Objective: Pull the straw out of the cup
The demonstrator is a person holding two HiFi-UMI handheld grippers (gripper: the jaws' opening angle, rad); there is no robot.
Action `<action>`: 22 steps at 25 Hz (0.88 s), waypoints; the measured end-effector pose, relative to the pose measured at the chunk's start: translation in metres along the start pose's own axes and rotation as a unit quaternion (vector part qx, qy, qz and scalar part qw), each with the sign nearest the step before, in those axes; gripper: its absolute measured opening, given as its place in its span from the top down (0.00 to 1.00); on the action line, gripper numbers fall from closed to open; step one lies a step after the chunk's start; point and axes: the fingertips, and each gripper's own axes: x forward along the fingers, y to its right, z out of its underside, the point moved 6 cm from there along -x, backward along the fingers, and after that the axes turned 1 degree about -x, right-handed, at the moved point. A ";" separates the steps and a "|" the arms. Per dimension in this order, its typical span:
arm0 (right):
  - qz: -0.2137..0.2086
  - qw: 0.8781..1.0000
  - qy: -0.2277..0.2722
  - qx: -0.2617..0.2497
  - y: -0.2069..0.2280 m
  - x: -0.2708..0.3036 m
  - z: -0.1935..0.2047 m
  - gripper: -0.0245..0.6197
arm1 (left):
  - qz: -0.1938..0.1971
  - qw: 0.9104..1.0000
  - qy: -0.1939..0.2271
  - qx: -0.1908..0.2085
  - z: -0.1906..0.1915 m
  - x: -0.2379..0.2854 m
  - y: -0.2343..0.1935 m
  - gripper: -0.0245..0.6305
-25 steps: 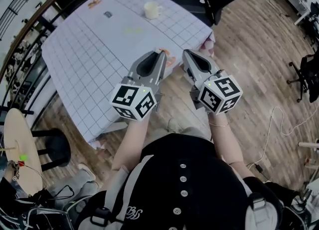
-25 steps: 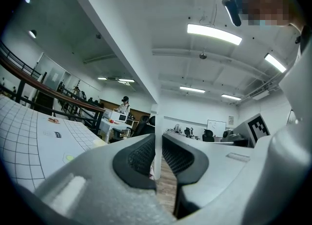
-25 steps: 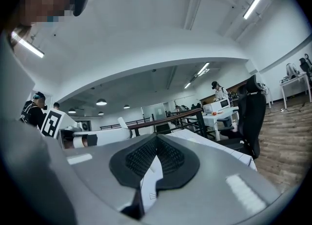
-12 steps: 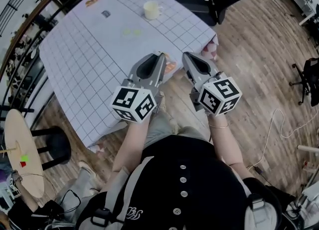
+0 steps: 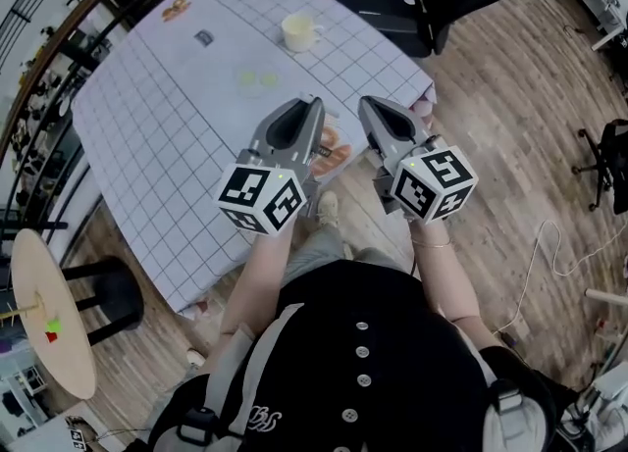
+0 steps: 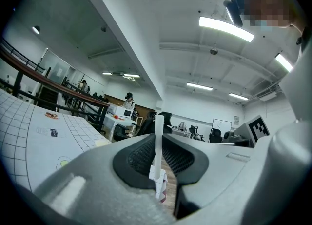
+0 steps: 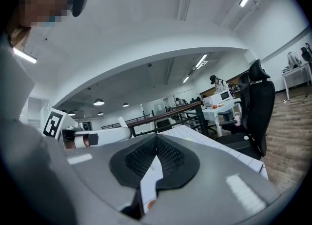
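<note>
Two grey hand-held grippers with marker cubes are raised side by side in front of the person's chest. The left hand-held gripper (image 5: 312, 103) and the right hand-held gripper (image 5: 369, 104) both have their tips over the near edge of the white, grid-printed surface (image 5: 167, 146).

In the left gripper view, the jaws are closed down to a narrow slit. A thin, whitish, translucent straw (image 6: 158, 141) is pinched upright in that slit, and its top pokes a little above the pads. In the right gripper view, the right jaws are pressed together pad to pad with nothing between them.

The cream-coloured cup with a handle (image 5: 298, 32) stands well apart from both grippers, toward the far side of the surface. No straw shows rising from it, though it is too small in the head view to be sure.

Judging from this, the straw is already out of the cup, so what remains is to handle it well. It looks light and easy to crush, so the left pinch should be only firm enough to stop it sliding. It should be kept upright, not swung. The empty right hand-held gripper is best kept clear of the straw, and free to steady the cup if that is needed.
</note>
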 end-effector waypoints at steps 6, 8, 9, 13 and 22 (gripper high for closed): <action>0.002 1.000 0.001 -0.002 0.023 0.041 -0.016 0.96 | 0.010 1.000 -0.001 0.010 -0.021 0.039 -0.030 0.89; 0.003 1.000 0.003 -0.004 0.029 0.055 -0.023 0.96 | 0.013 1.000 0.000 0.013 -0.029 0.050 -0.040 0.89; 0.003 1.000 0.004 -0.005 0.031 0.062 -0.026 0.96 | 0.013 1.000 -0.001 0.014 -0.032 0.055 -0.045 0.89; 0.003 1.000 0.004 -0.008 0.037 0.088 -0.035 0.96 | 0.014 1.000 -0.003 0.015 -0.042 0.068 -0.066 0.89; 0.013 1.000 0.001 0.001 0.050 0.123 -0.034 0.96 | 0.019 1.000 -0.008 0.009 -0.046 0.090 -0.101 0.89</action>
